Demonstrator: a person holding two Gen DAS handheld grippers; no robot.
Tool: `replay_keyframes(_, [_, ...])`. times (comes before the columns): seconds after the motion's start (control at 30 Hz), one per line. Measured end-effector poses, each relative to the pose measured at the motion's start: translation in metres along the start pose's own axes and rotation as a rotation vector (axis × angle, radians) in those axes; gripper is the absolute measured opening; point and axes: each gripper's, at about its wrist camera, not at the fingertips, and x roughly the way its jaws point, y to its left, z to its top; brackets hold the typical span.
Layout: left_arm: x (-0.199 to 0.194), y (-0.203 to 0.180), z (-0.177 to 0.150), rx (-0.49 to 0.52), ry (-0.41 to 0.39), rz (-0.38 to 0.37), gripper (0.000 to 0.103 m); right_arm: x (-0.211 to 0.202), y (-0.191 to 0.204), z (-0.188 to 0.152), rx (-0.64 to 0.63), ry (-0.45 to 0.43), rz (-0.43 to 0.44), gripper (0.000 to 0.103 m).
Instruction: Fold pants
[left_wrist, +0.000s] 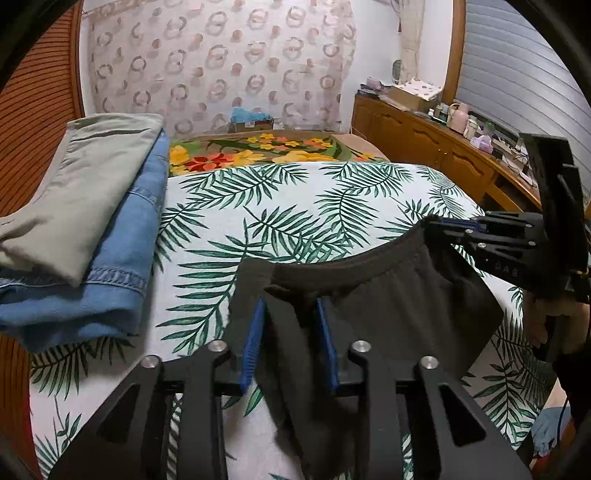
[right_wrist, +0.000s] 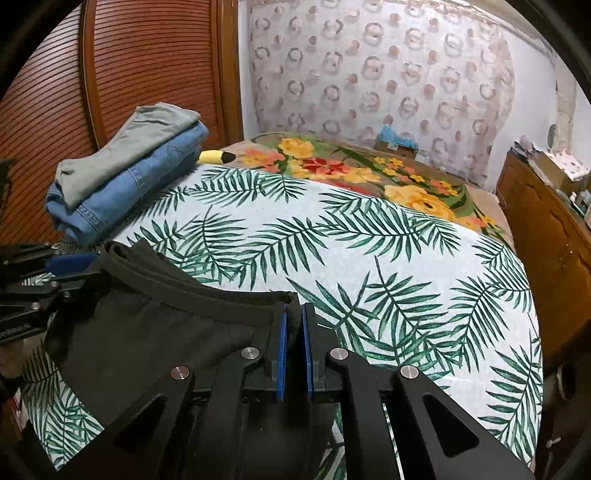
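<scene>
Slippage is looming nearest: the left gripper (left_wrist: 290, 332) is pinching one waistband corner of the black pants (left_wrist: 388, 306) with its jaws only loosely closed on bunched cloth, while the right gripper (right_wrist: 293, 332) is clamping the other corner, so the pants are hanging just above the bed (right_wrist: 369, 240); an uneven pull could twist the fold. Farther off, two folded garments, grey pants (right_wrist: 133, 147) over blue jeans (right_wrist: 129, 188), are sitting stacked

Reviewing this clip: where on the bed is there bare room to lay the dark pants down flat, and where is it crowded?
The free patch is the palm-leaf sheet, between the floral blanket behind and the held dark pants in front. Crowded at the left edge: grey pants stacked on folded jeans. Left gripper and right gripper both pinch the waistband.
</scene>
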Motion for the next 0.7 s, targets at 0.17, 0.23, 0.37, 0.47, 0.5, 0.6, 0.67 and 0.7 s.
replay_keyframes(0.17, [-0.007, 0.002, -0.006, -0.002, -0.007, -0.011, 0.054, -0.004, -0.004, 0.002, 0.016, 0.011, -0.009, 0.013])
replay_keyframes(0.23, [-0.01, 0.003, -0.012, -0.003, 0.001, -0.011, 0.054, -0.011, -0.005, 0.001, 0.007, 0.01, -0.014, 0.02])
replay_keyframes(0.37, [-0.023, 0.001, -0.028, 0.0, -0.009, -0.016, 0.054, -0.037, -0.002, -0.011, -0.01, 0.0, -0.01, 0.034])
replay_keyframes(0.47, [-0.03, 0.001, -0.042, -0.002, 0.001, -0.053, 0.042, -0.053, -0.001, -0.027, -0.015, 0.006, -0.012, 0.034])
replay_keyframes(0.5, [-0.032, 0.0, -0.045, -0.004, 0.004, -0.061, 0.037, -0.057, -0.001, -0.032, -0.013, 0.008, -0.006, 0.034])
replay_keyframes(0.6, [-0.039, -0.004, -0.055, 0.006, 0.002, -0.083, 0.033, -0.069, 0.0, -0.05, 0.009, 0.013, 0.029, 0.034])
replay_keyframes(0.67, [-0.043, -0.007, -0.06, 0.013, 0.001, -0.098, 0.03, -0.074, -0.001, -0.059, 0.028, 0.021, 0.034, 0.034])
replay_keyframes(0.7, [-0.044, -0.008, -0.062, 0.016, 0.002, -0.102, 0.03, -0.076, -0.002, -0.063, 0.038, 0.024, 0.042, 0.034])
